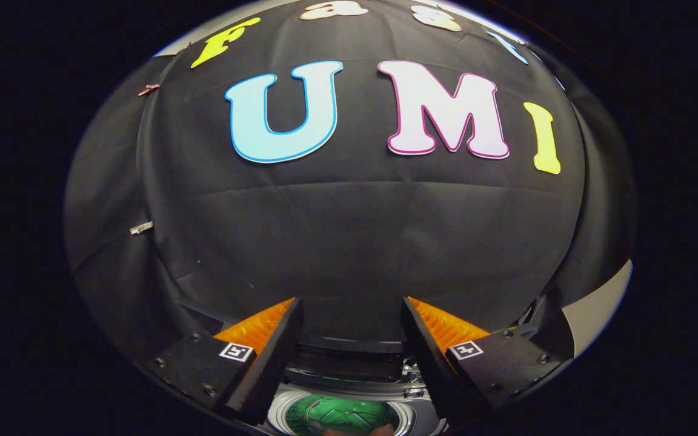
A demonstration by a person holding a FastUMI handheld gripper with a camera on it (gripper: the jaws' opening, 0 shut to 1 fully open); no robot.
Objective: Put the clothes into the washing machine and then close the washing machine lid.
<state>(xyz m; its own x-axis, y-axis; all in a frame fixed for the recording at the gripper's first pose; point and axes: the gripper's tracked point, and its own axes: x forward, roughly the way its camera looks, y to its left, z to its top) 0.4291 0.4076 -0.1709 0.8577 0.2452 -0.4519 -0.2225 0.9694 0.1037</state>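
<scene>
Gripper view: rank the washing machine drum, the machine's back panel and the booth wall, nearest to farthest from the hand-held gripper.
The hand-held gripper is open, holding nothing.
1. Washing machine drum: below, between the fingers, green-lit inside.
2. Back panel: just beyond the drum.
3. Booth wall: behind the machine, beyond the fingertips.

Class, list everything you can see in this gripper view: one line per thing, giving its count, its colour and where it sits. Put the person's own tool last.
Booth wall: one, black cloth, beyond the fingers, across the whole background.
Clips: two, small, one silver and one reddish, on the cloth off to one side.
Washing machine: one, dark top, low between the fingers.
Washing machine lid: one, round, green-tinted glass with a pale rim, between the fingers, nearest the camera.
Tool: one, fingers open and apart, holding nothing.
</scene>
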